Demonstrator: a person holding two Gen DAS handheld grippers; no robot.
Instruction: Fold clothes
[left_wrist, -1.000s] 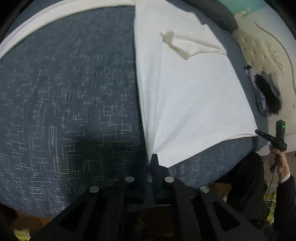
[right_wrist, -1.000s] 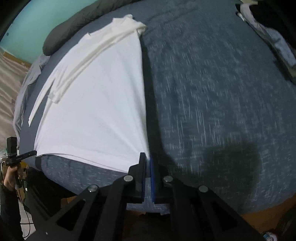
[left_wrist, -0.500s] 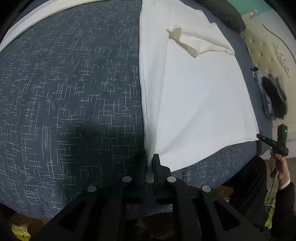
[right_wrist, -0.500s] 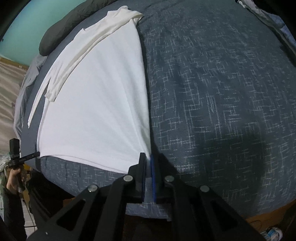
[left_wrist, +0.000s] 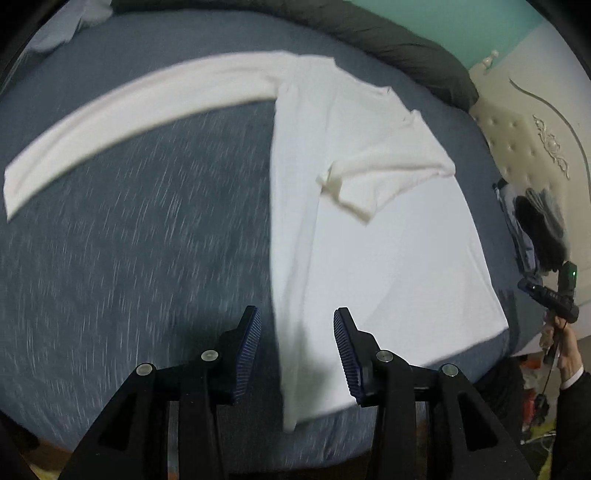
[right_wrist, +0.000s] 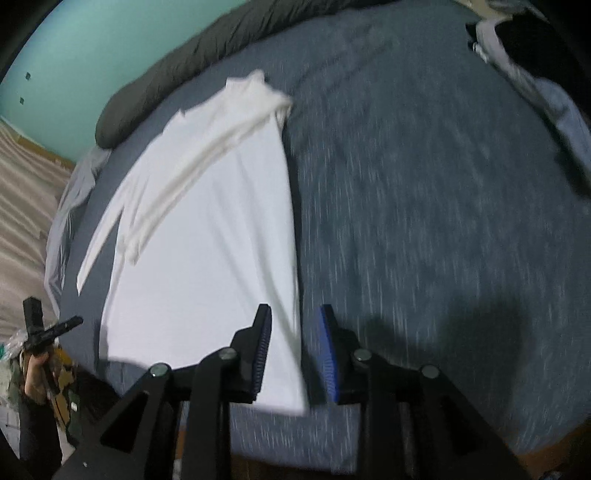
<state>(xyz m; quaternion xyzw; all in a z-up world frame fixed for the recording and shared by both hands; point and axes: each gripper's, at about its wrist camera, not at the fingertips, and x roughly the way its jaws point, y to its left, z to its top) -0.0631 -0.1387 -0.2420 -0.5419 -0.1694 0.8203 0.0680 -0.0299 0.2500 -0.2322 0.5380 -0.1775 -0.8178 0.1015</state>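
Observation:
A white long-sleeved shirt (left_wrist: 373, 243) lies flat on the dark blue bed (left_wrist: 122, 258). One sleeve (left_wrist: 122, 110) stretches out to the left; the other is folded across the body. My left gripper (left_wrist: 297, 328) is open above the shirt's lower left corner, holding nothing. In the right wrist view the shirt (right_wrist: 207, 236) lies left of centre, and my right gripper (right_wrist: 295, 325) is open above its lower right corner, empty.
A dark grey bolster (left_wrist: 369, 44) lies along the bed's far edge. A pile of dark and pale clothes (left_wrist: 535, 229) sits on the right of the bed, also seen in the right wrist view (right_wrist: 535, 74). A cream padded headboard (left_wrist: 535, 140) stands beyond.
Both grippers were shut on the shirt's bottom corners; now both have opened, let go and lifted back. The shirt lies flat.

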